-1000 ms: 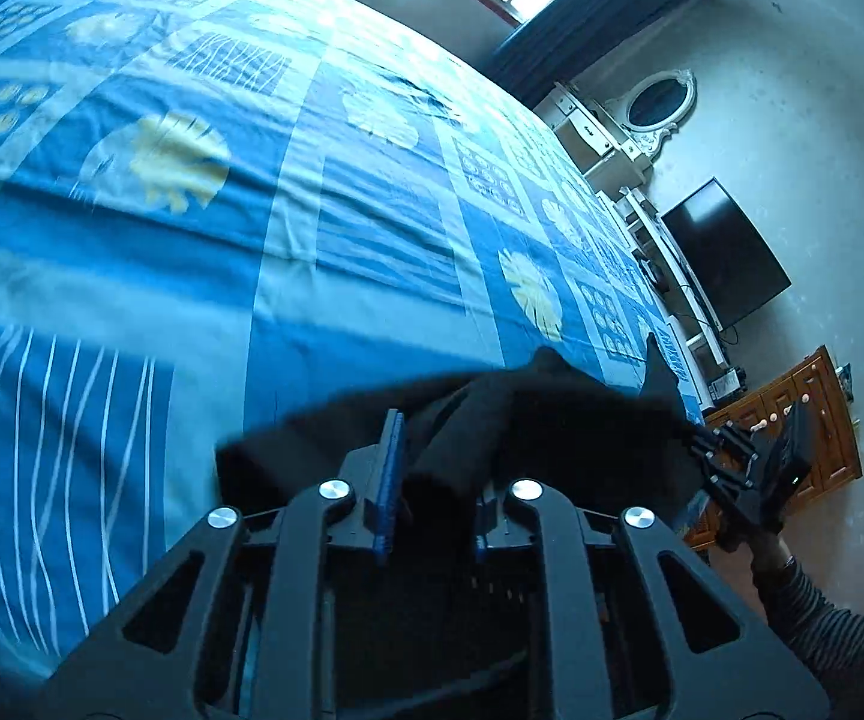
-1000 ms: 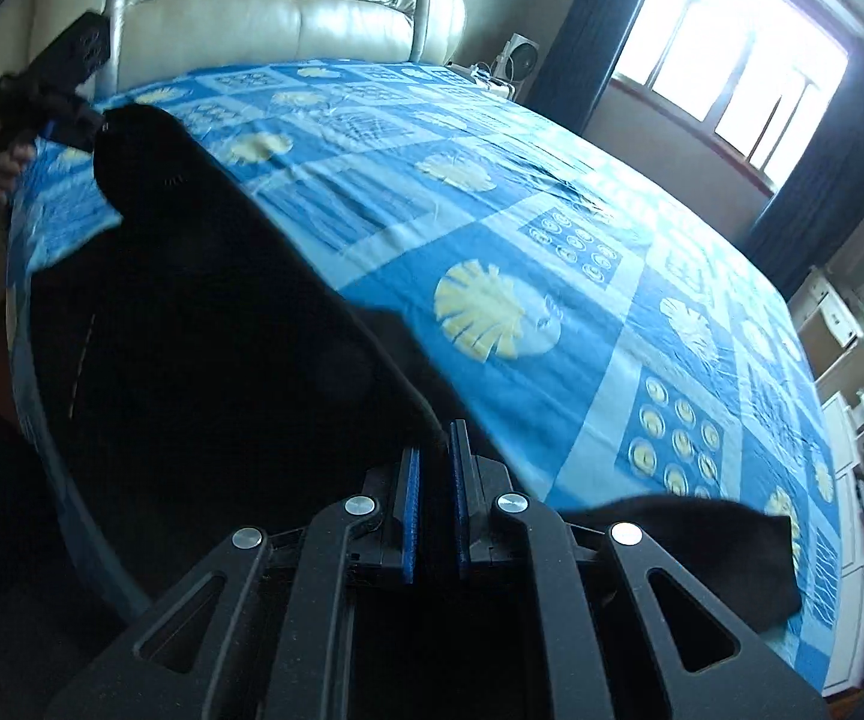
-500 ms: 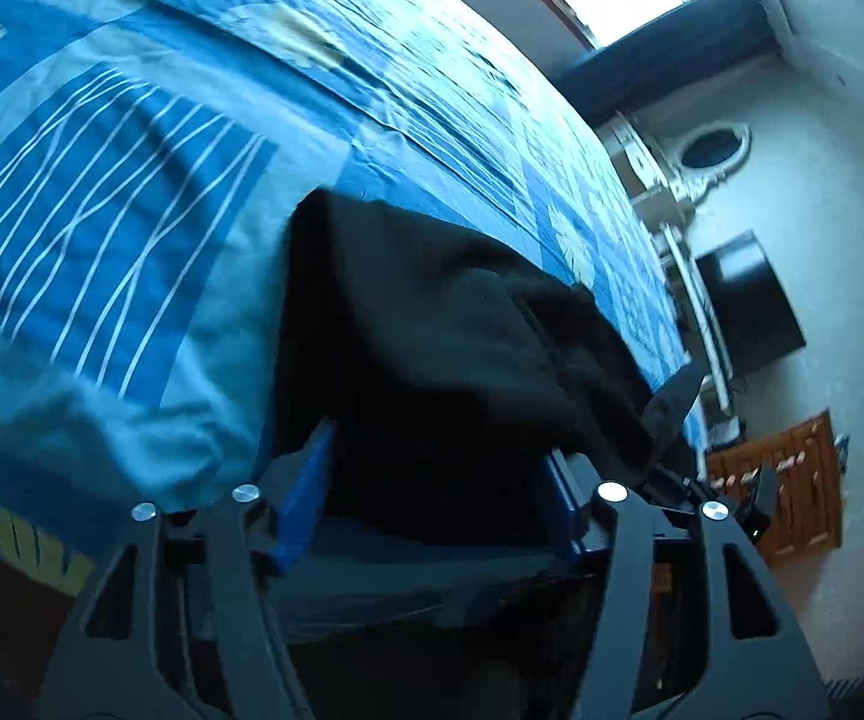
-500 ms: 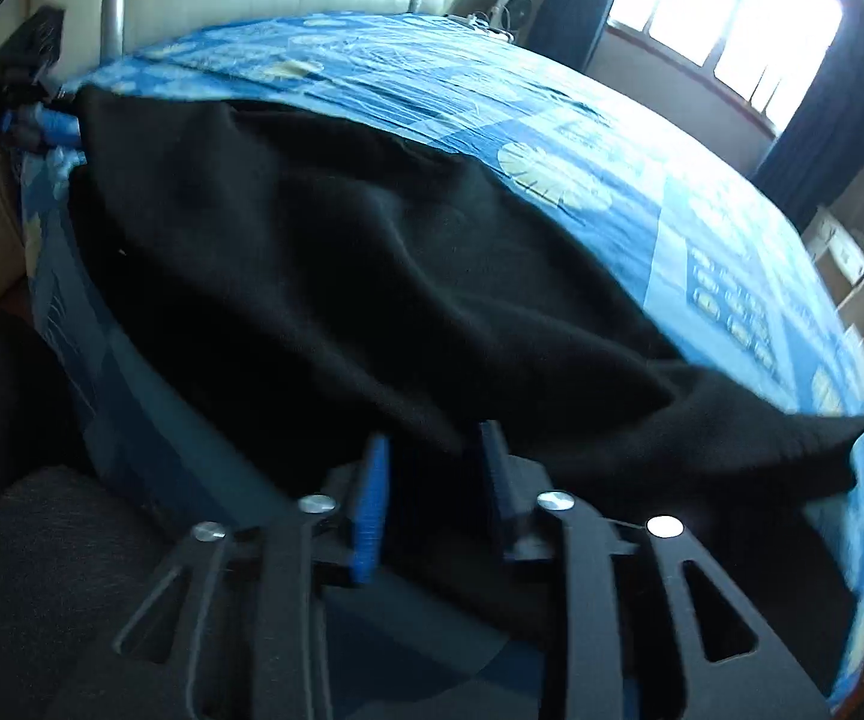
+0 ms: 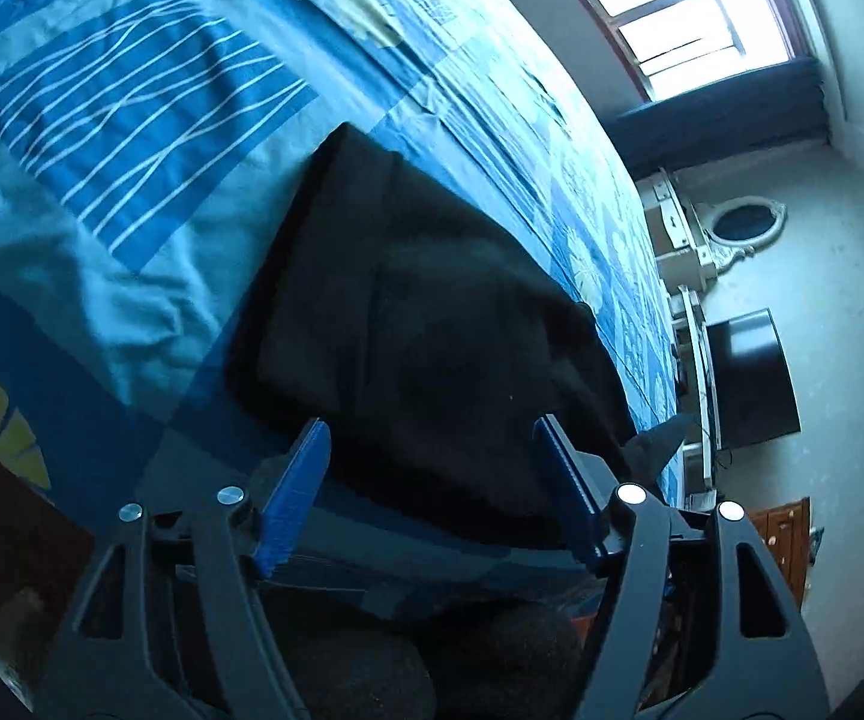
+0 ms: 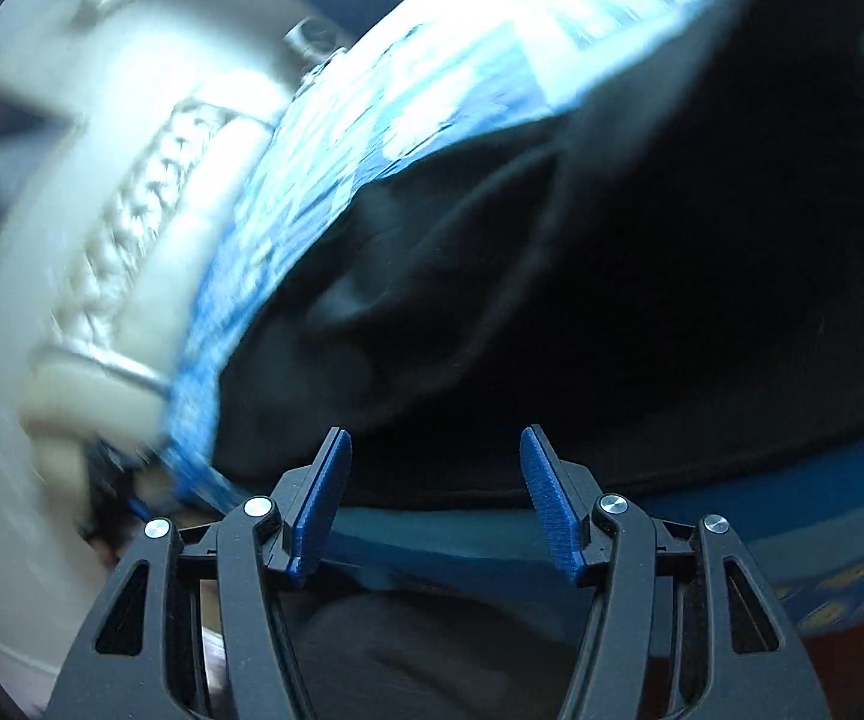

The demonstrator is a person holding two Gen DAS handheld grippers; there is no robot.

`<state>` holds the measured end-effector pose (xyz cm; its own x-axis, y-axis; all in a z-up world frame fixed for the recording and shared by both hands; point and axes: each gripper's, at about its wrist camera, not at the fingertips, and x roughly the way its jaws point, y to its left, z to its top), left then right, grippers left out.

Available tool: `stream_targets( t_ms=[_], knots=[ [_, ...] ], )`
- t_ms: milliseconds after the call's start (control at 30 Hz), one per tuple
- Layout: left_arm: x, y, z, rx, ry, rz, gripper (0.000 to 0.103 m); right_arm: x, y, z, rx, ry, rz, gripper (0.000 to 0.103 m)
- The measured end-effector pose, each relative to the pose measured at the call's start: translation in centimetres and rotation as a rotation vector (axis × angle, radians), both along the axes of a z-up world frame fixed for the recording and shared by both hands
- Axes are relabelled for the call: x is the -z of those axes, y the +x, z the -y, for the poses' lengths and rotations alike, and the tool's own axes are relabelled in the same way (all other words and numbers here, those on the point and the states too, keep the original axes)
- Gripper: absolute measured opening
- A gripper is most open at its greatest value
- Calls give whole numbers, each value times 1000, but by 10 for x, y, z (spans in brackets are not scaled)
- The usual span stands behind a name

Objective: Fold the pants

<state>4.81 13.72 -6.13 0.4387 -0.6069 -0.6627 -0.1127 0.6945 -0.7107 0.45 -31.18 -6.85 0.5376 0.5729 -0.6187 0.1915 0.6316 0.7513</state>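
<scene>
The black pants (image 5: 432, 312) lie folded on the blue patterned bedsheet (image 5: 132, 120), close to the bed's near edge. My left gripper (image 5: 432, 426) hovers over their near hem. Its jaws are opening, and the blue pads stand apart on either side of the cloth without pressing it. In the blurred, tilted right wrist view the pants (image 6: 612, 300) spread dark over the sheet (image 6: 408, 84). My right gripper (image 6: 435, 435) sits at their near edge. Its jaws are also opening, and nothing is pinched between the pads.
A bright window (image 5: 690, 6) with dark curtains is at the far end. A white dresser with an oval mirror (image 5: 744, 225), a black TV (image 5: 750, 378) and a wooden cabinet (image 5: 786, 546) stand right of the bed. A cream tufted headboard (image 6: 132, 228) lies left. Dark-clad legs show below both grippers.
Both grippers were shut on the pants and lifted them. They have let go, opened wide and dropped toward the bed's near edge. The pants now lie on the sheet, and the right view has rolled.
</scene>
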Motion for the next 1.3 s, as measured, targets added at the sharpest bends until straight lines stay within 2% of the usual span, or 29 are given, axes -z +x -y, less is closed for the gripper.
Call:
stream_targets(
  t_ms=[133, 333, 567, 633, 700, 733, 800, 833, 867, 900, 967, 1167, 1300],
  knots=[
    [7, -6, 3, -3, -4, -19, 69, 7, 1, 4, 42, 78, -11, 60],
    [7, -6, 3, -41, 3, -17, 69, 7, 4, -1, 58, 88, -9, 62],
    [14, 3, 7, -102, -8, -54, 69, 9, 6, -2, 69, 93, -10, 65],
    [14, 1, 6, -137, -2, -65, 61, 8, 4, 3, 81, 96, -10, 65],
    [16, 0, 5, -155, 21, -74, 43, 9, 3, 7, 91, 83, -10, 65],
    [18, 0, 6, -155, 52, -78, 38, 10, 4, 8, 94, 71, -13, 65],
    [20, 0, 7, -150, 97, -85, 21, 10, 8, 7, 102, 38, -24, 54],
    [22, 2, 8, -149, 113, -92, 19, 10, 12, 6, 95, 18, -22, 53],
    [22, 3, 8, -151, 114, -94, 16, 9, 15, 6, 91, 2, -16, 45],
    [22, 5, 6, -153, 115, -96, 13, 8, 19, 4, 81, -28, -7, 29],
    [18, 5, 5, -167, 127, -99, 10, 5, 21, 5, 71, -45, 1, 12],
    [8, -6, 3, -168, 172, -92, 9, -21, -6, 4, 54, -30, 70, 9],
    [17, -6, 0, -153, 179, -99, 9, 3, -16, 3, 39, -11, 0, 8]
  ],
)
